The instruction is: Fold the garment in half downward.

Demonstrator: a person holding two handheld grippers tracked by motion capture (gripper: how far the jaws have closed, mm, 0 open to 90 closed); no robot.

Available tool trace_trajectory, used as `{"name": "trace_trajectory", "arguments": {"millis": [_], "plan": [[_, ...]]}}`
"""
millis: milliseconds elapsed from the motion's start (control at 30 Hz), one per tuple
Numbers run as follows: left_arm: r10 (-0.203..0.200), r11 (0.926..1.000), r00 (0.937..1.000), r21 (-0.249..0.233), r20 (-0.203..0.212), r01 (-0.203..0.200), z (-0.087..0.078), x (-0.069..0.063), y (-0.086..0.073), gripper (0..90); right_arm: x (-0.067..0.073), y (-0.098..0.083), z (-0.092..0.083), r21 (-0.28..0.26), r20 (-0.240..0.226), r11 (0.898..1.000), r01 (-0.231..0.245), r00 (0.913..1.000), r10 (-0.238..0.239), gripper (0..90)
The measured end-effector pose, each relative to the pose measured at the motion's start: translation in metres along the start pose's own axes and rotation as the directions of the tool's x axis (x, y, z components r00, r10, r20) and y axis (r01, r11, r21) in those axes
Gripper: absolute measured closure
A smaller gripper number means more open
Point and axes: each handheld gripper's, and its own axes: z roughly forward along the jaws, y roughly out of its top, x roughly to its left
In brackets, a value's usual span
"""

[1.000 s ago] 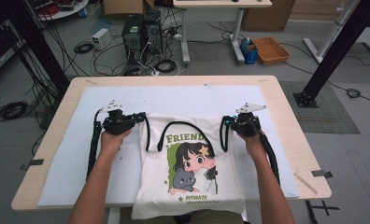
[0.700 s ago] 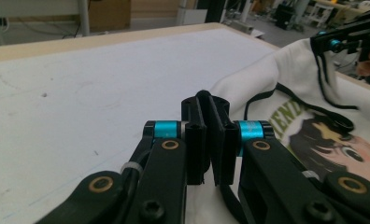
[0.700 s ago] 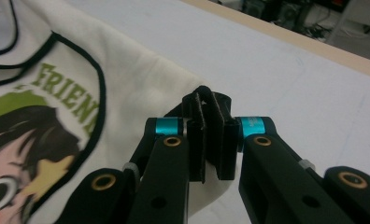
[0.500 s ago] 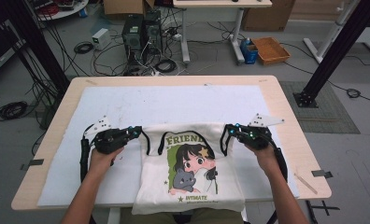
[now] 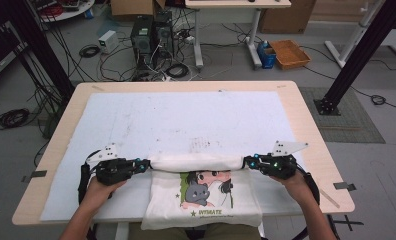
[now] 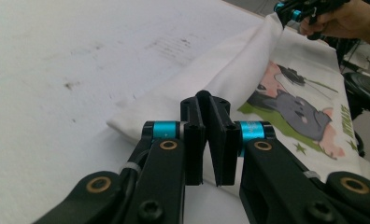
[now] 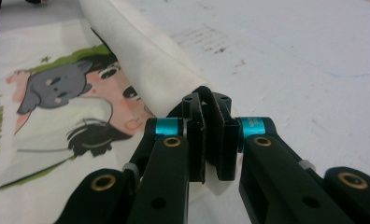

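Note:
A cream tote bag (image 5: 206, 202) with a cartoon girl and grey cat print lies at the table's near edge, its bottom hanging over the edge. Its top part is folded over toward me as a rolled band (image 5: 196, 161) across the print. My left gripper (image 5: 146, 165) is shut on the band's left end, and my right gripper (image 5: 247, 162) is shut on its right end. In the left gripper view the jaws (image 6: 206, 105) pinch cream cloth (image 6: 248, 65), with the other gripper (image 6: 288, 8) at the far end. In the right gripper view the jaws (image 7: 206, 102) clamp the fold beside the print (image 7: 57, 102).
A white mat (image 5: 186, 117) covers most of the wooden table (image 5: 313, 125), with faint dark smudges near its middle. Behind the table, the floor holds computer towers (image 5: 148, 35), cables and a brown box (image 5: 288, 52). A black frame post (image 5: 351, 60) stands at the right.
Both grippers have come toward me with the bag's top edge, folding it over the print. The black handles and the green lettering are now covered by the fold.

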Motion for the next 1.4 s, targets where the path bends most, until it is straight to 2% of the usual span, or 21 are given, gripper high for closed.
{"name": "trace_trajectory", "arguments": {"millis": [33, 67, 100, 133, 200, 267, 300, 333, 367, 433, 500, 600, 667, 700, 767, 833, 867, 933, 1000, 1167, 1400], "plan": [[-0.016, 0.9998, 0.9999, -0.010, 0.004, 0.016, -0.001, 0.001, 0.000, 78.6, 0.001, -0.001, 0.000, 0.011, -0.003, 1.000, 0.007, 1.0000, -0.007, 85.2], [-0.046, 0.9986, 0.9989, -0.027, -0.005, 0.046, -0.001, 0.002, 0.001, 63.0, 0.002, -0.002, 0.000, 0.023, -0.014, 1.000, 0.004, 0.9999, -0.004, 82.6], [-0.073, 0.9959, 0.9971, -0.055, -0.021, 0.072, -0.002, 0.003, 0.003, 48.6, 0.002, -0.002, 0.000, 0.032, -0.034, 0.999, -0.017, 0.9992, 0.018, 75.4], [-0.081, 0.9933, 0.9959, -0.085, -0.038, 0.078, -0.004, 0.005, 0.004, 41.8, 0.001, -0.002, -0.001, 0.042, -0.043, 0.999, -0.034, 0.9984, 0.036, 66.4], [-0.093, 0.9901, 0.9915, -0.113, -0.090, 0.083, -0.004, 0.010, 0.007, 41.5, -0.002, -0.001, -0.006, -0.011, -0.051, 0.996, -0.083, 0.9953, 0.082, 53.4], [-0.102, 0.9924, 0.9849, -0.083, -0.141, 0.090, 0.002, 0.016, 0.010, 39.7, -0.006, 0.002, -0.010, -0.087, -0.041, 0.988, -0.131, 0.9909, 0.128, 49.3], [-0.106, 0.9930, 0.9822, -0.067, -0.155, 0.097, 0.006, 0.019, 0.012, 39.6, -0.008, 0.004, -0.010, -0.102, -0.007, 0.984, -0.148, 0.9889, 0.148, 46.4], [-0.111, 0.9934, 0.9800, -0.046, -0.165, 0.105, 0.012, 0.021, 0.014, 39.5, -0.011, 0.007, -0.008, -0.096, 0.056, 0.982, -0.161, 0.9844, 0.167, 46.2], [-0.115, 0.9933, 0.9774, -0.027, -0.178, 0.112, 0.018, 0.023, 0.016, 38.5, -0.013, 0.009, -0.005, -0.071, 0.122, 0.980, -0.185, 0.9737, 0.193, 44.8], [-0.114, 0.9914, 0.9731, 0.041, -0.200, 0.125, 0.030, 0.026, 0.019, 31.1, -0.017, 0.013, 0.006, -0.016, 0.187, 0.979, -0.204, 0.9610, 0.203, 42.7], [-0.114, 0.9864, 0.9693, 0.091, -0.218, 0.137, 0.040, 0.028, 0.022, 30.6, -0.017, 0.015, 0.018, 0.033, 0.177, 0.976, -0.215, 0.9624, 0.206, 42.8], [-0.113, 0.9798, 0.9754, 0.142, -0.189, 0.141, 0.050, 0.029, 0.022, 30.7, -0.017, 0.014, 0.032, 0.115, 0.146, 0.965, -0.238, 0.9645, 0.220, 42.8], [-0.095, 0.9732, 0.9799, 0.191, -0.176, 0.129, 0.055, 0.027, 0.023, 36.3, -0.018, 0.012, 0.038, 0.153, 0.139, 0.958, -0.243, 0.9649, 0.223, 45.9], [-0.084, 0.9721, 0.9841, 0.204, -0.156, 0.115, 0.056, 0.025, 0.023, 43.8, -0.018, 0.011, 0.039, 0.171, 0.136, 0.954, -0.246, 0.9649, 0.225, 51.3], [-0.058, 0.9701, 0.9910, 0.228, -0.120, 0.084, 0.057, 0.022, 0.024, 67.5, -0.017, 0.010, 0.041, 0.193, 0.114, 0.951, -0.240, 0.9684, 0.222, 63.7], [-0.057, 0.9669, 0.9893, 0.240, -0.134, 0.088, 0.057, 0.020, 0.026, 82.1, -0.016, 0.011, 0.041, 0.197, 0.101, 0.950, -0.244, 0.9685, 0.228, 77.5], [-0.076, 0.9642, 0.9865, 0.241, -0.145, 0.110, 0.056, 0.020, 0.027, 83.8, -0.016, 0.011, 0.040, 0.195, 0.081, 0.949, -0.248, 0.9684, 0.236, 81.0], [-0.101, 0.9726, 0.9813, 0.191, -0.164, 0.132, 0.054, 0.022, 0.029, 84.9, -0.019, 0.012, 0.039, 0.184, 0.088, 0.943, -0.278, 0.9600, 0.266, 83.5], [-0.115, 0.9831, 0.9778, 0.121, -0.175, 0.137, 0.049, 0.026, 0.032, 85.3, -0.023, 0.015, 0.036, 0.127, 0.124, 0.952, -0.279, 0.9564, 0.264, 83.9], [-0.113, 0.9907, 0.9673, 0.048, -0.227, 0.127, 0.049, 0.037, 0.042, 85.5, -0.029, 0.029, 0.045, 0.075, 0.210, 0.968, -0.238, 0.9530, 0.218, 84.0], [-0.127, 0.9916, 0.9426, -0.019, -0.309, 0.128, 0.058, 0.058, 0.047, 85.1, -0.049, 0.042, 0.064, 0.008, 0.321, 0.971, -0.240, 0.9198, 0.225, 83.8]]}}
